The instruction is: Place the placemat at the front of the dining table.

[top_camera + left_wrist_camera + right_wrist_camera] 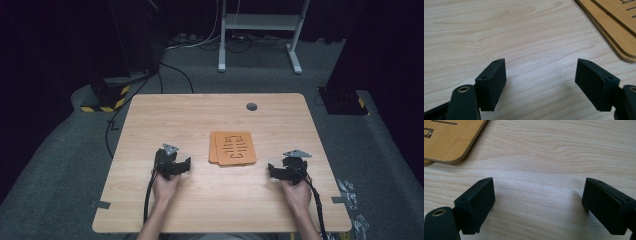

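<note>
A light wooden table (pixel 150 210) seen from above, with a person's two forearms coming in from the near edge, each hand holding a black two-jaw gripper. The left gripper (pixel 181 166) rests low over the table to the left of centre; the right gripper (pixel 275 170) sits to the right, and both point inward toward the middle. Between them, near each but touching neither, lie two thin orange-brown wooden boards (pixel 233 148), stacked flat, the upper one slightly offset so an edge of the lower one shows at the left. The top board has a cut-out pattern of slots. The stack is a rounded rectangle, a little longer than wide; its long axis runs away from the person, toward the far edge of the table. In the left gripper view the jaws stand wide apart with bare table between them, and a corner of the boards (pixel 614 27) sits at the upper right. In the right gripper view the jaws are likewise spread wide and hold nothing, with the boards (pixel 451 140) at the upper left. This looks like the very start of the work: both hands poised, nothing grasped yet. The next move likely calls for bringing a gripper to a board's thin edge, jaws turned to straddle it, since the boards lie flush on the table.
</note>
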Available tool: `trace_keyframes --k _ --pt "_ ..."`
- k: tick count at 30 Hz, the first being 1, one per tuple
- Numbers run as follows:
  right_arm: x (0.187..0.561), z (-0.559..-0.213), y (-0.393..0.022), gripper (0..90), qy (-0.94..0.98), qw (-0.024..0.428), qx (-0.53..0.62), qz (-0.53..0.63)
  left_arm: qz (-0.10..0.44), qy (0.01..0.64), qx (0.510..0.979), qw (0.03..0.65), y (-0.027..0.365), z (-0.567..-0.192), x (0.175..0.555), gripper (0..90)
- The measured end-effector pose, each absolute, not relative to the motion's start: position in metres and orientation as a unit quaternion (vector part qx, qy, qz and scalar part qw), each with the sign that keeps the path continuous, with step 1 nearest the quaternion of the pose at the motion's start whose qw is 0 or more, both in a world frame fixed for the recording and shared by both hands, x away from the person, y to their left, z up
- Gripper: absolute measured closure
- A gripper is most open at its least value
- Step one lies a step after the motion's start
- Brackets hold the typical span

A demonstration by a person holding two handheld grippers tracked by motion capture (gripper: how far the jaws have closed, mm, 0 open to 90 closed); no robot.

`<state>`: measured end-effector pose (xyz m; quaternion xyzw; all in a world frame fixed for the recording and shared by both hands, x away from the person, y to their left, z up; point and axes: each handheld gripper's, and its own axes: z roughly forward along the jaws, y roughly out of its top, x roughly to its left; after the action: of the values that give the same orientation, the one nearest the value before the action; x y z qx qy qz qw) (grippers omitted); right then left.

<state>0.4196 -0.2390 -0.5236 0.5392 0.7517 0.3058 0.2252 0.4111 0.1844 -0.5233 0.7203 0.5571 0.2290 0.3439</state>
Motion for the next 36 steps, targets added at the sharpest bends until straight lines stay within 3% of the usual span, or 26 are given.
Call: trace_keyframes --k 19,36 --pt "0.422 -0.521 -0.235 18.8 0.763 0.213 0.526 0.310 0.248 0.565 0.718 0.323 0.194 -0.527 0.407 24.3" --pt "0.447 -0.507 -0.201 20.3 0.777 0.193 0.502 0.327 0.249 0.564 0.719 0.320 0.192 -0.527 0.407 23.5"
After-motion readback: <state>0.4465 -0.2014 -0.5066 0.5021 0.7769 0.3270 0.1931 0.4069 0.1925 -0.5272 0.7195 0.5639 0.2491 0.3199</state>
